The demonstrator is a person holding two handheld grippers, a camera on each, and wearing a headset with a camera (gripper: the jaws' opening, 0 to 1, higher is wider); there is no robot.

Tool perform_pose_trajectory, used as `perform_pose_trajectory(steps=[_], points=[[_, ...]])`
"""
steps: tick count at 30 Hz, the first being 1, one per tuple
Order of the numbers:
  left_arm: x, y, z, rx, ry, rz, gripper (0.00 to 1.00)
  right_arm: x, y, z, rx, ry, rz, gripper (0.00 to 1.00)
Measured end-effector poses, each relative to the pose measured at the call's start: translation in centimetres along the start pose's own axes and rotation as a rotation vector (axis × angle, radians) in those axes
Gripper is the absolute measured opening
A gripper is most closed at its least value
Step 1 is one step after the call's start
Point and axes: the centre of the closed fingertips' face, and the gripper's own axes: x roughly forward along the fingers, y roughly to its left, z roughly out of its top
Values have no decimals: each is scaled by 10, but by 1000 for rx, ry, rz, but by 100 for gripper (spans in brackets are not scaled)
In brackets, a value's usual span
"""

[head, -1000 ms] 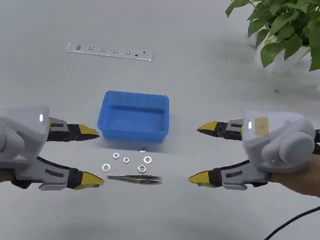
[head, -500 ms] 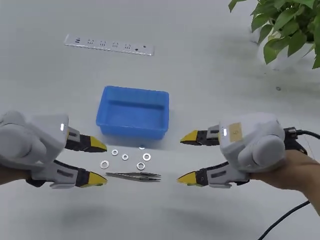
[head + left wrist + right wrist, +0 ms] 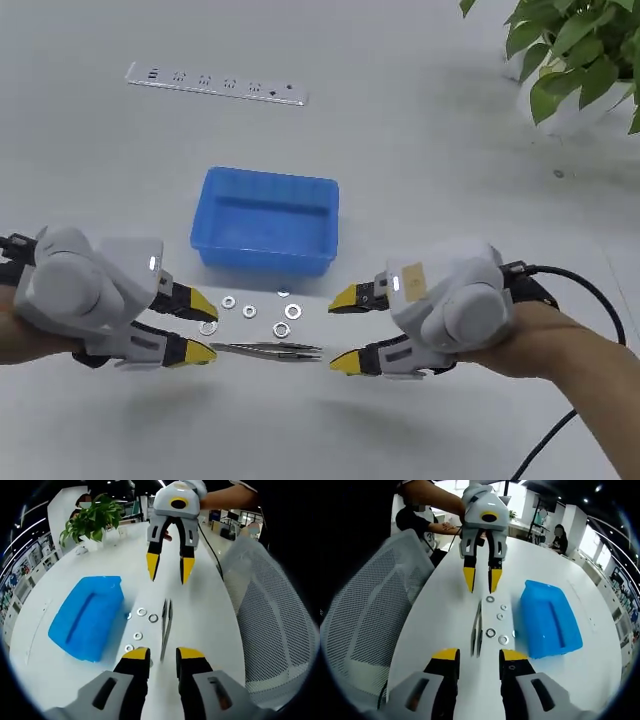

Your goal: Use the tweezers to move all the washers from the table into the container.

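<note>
Silver tweezers (image 3: 268,349) lie on the white table, just in front of several small washers (image 3: 281,330). Behind the washers stands the blue container (image 3: 266,220), with nothing visible inside. My left gripper (image 3: 203,326) is open at the tweezers' left end, its lower tip close beside them. My right gripper (image 3: 337,332) is open at their right end. In the left gripper view the tweezers (image 3: 166,625) run from my jaws toward the right gripper (image 3: 169,570), with the washers (image 3: 142,612) and container (image 3: 87,615) to the left. The right gripper view shows the tweezers (image 3: 477,627), washers (image 3: 491,632) and container (image 3: 547,617).
A white power strip (image 3: 215,85) lies at the back of the table. A potted plant (image 3: 575,60) stands at the back right. A black cable (image 3: 590,300) trails from the right gripper. A mesh chair (image 3: 272,630) sits past the table's edge.
Both grippers have moved inward and down toward the ends of the tweezers, and their jaws stand less wide apart. The tweezers and washers have not moved.
</note>
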Motion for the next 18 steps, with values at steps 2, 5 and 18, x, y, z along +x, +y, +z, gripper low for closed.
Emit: perform_pose_trajectory(steps=[2, 5, 18], points=[[4, 0, -3, 2, 9, -9, 24, 5, 1, 0, -6, 6, 12, 30], [7, 0, -7, 3, 26, -16, 21, 12, 2, 0, -11, 12, 26, 28], [16, 0, -19, 32, 104, -31, 15, 35, 3, -3, -8, 38, 63, 20]])
